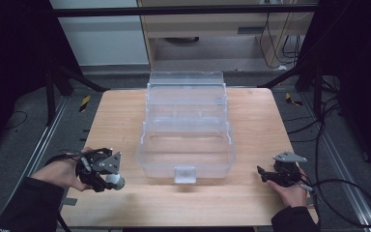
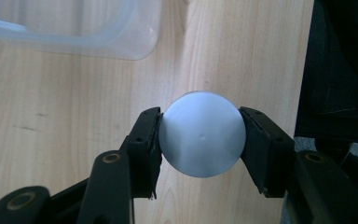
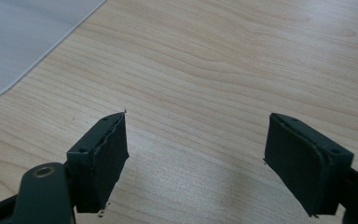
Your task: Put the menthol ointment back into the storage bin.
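Wooden table (image 1: 125, 121) under dark rig; clear bin (image 1: 186, 145) at centre, open top up. Left gripper (image 1: 110, 181) at near left edge, jaws clamped on pale round cap (image 2: 202, 134), pads pressing both flanks; cap clear of table surface; bin lies to its right and slightly forward, so next move judged rightward carry over near-left bin wall. Right gripper (image 3: 196, 158) at near right edge, jaws spread wide, nothing between, bare wood below; left hand (image 1: 63, 171) alone holds cap.
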A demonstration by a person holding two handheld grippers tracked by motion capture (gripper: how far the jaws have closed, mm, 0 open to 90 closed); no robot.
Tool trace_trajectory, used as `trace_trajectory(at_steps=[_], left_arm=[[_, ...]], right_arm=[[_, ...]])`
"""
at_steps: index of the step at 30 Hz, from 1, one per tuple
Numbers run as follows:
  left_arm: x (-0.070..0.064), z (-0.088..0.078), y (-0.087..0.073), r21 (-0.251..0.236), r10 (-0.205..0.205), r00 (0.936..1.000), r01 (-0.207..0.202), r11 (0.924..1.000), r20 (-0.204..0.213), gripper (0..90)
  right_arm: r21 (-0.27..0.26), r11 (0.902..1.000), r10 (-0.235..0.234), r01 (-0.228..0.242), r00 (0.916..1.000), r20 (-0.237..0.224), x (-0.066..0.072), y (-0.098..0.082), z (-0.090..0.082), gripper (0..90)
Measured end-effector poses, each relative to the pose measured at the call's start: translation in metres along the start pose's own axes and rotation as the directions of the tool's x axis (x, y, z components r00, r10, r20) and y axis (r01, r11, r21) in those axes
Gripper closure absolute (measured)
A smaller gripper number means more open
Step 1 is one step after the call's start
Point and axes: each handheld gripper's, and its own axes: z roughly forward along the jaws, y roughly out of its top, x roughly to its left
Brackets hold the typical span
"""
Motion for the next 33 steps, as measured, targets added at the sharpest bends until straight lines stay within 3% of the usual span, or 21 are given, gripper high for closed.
trace_trajectory(at_steps=[5, 16, 33], left_arm=[[0.006, -0.013, 0.006, -0.015, 0.0, 0.9999, 0.0, 0.9999, -0.013, 50.3], [0.034, -0.037, 0.027, -0.016, -0.014, 0.9992, 0.013, 0.9998, -0.038, 50.3], [0.062, -0.033, 0.052, -0.01, 0.009, 0.9995, -0.009, 0.9999, -0.029, 50.4]], right_arm=[[0.001, 1.0, -0.003, 0.003, 1.0, 0.0, 0.0, 0.0, 0.0, 21.4], [0.004, 1.0, 0.006, -0.006, 0.9999, -0.009, -0.001, 0.0, 0.001, 21.5], [-0.002, 1.0, 0.008, -0.008, 0.9998, -0.018, -0.001, 0.0, 0.0, 21.6]])
